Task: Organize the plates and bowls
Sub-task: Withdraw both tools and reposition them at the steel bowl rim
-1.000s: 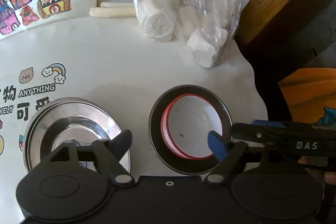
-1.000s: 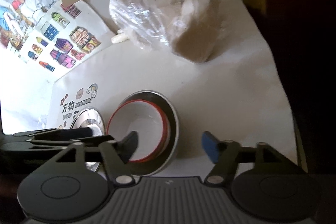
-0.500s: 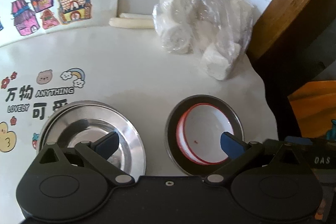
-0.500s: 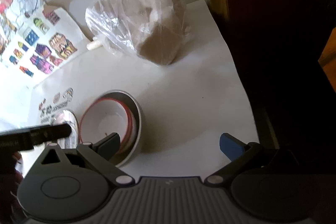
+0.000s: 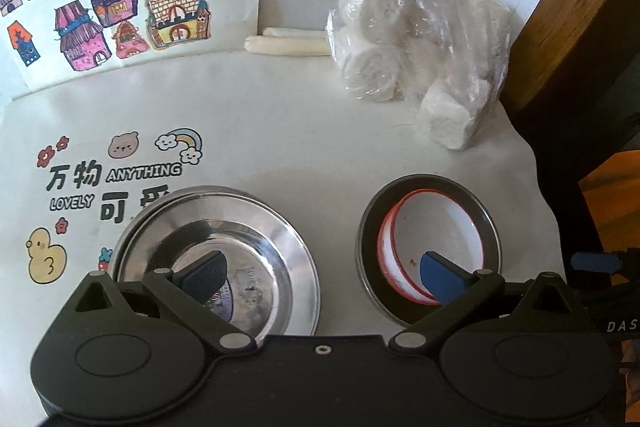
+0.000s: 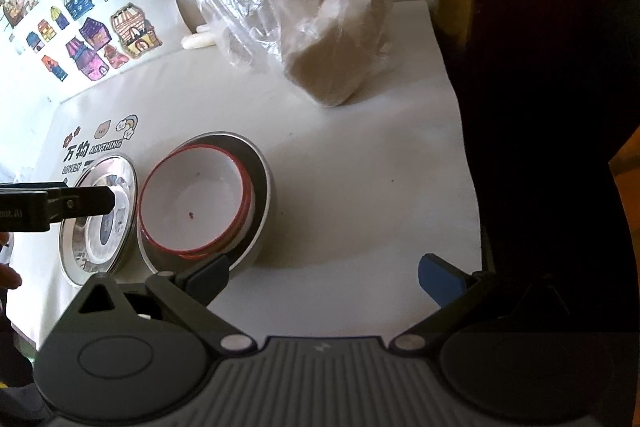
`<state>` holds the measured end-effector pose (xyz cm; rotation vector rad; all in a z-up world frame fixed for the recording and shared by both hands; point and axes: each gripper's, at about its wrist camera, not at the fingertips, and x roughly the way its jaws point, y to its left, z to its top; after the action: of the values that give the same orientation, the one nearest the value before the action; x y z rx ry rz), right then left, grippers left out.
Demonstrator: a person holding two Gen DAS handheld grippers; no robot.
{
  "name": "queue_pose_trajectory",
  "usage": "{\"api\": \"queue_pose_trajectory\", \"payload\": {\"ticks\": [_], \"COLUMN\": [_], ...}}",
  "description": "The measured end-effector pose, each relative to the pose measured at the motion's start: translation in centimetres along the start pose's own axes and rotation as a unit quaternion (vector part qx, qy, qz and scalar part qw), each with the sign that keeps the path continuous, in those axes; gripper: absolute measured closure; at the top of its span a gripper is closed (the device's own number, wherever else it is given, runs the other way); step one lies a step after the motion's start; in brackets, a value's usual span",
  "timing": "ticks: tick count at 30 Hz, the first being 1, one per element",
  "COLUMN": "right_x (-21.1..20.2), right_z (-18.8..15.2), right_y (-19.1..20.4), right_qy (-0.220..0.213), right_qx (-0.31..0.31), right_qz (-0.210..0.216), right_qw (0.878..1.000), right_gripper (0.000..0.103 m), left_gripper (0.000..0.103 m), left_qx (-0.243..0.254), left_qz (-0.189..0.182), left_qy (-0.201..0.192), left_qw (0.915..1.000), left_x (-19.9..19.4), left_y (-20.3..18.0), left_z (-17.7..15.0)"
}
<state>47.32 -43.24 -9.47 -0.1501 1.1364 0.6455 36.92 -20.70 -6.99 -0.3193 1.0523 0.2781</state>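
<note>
Both hand-held grippers (image 5: 320, 273) (image 6: 320, 277) wider than before.

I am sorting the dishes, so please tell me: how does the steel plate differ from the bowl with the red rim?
The steel plate is shiny metal, wide and shallow; the red-rimmed bowl is white inside and deeper. The plate lies directly on the table; the bowl sits nested inside a grey metal bowl. Both are round, upright and not gripped.

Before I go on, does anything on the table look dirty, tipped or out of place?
Only one thing: a small dark red speck inside the white bowl, which sits nested in the steel bowl. The steel plate beside them lies flat. Nothing is spilled.
</note>
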Motion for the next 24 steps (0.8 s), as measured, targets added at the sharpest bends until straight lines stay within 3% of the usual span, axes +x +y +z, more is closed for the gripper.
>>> {"api": "queue_pose_trajectory", "payload": {"ticks": [8,11,24], "right_x": [0.5,0.6,1.6], "right_z": [-0.2,-0.2,0.2], "right_y": [2.0,2.7,2.9], "right_qy": [-0.021,-0.025,-0.029], "right_qx": [-0.074,-0.095,-0.091], "right_qz": [-0.032,-0.026,-0.029], "right_qw": [0.997,0.995,0.995], "right_gripper": [0.0,0.0,0.0], "left_gripper": [0.001,0.001,0.001], "left_qx": [0.027,0.034,0.13], "left_qz": [0.05,0.061,0.09], "left_qy": [0.004,0.004,0.012], "left_qw": [0.9984,0.9976,0.9873], "left_x": [-0.3,-0.3,0.6], "left_y": [0.7,1.0,1.3], "left_z": [0.3,0.6,2.6]}}
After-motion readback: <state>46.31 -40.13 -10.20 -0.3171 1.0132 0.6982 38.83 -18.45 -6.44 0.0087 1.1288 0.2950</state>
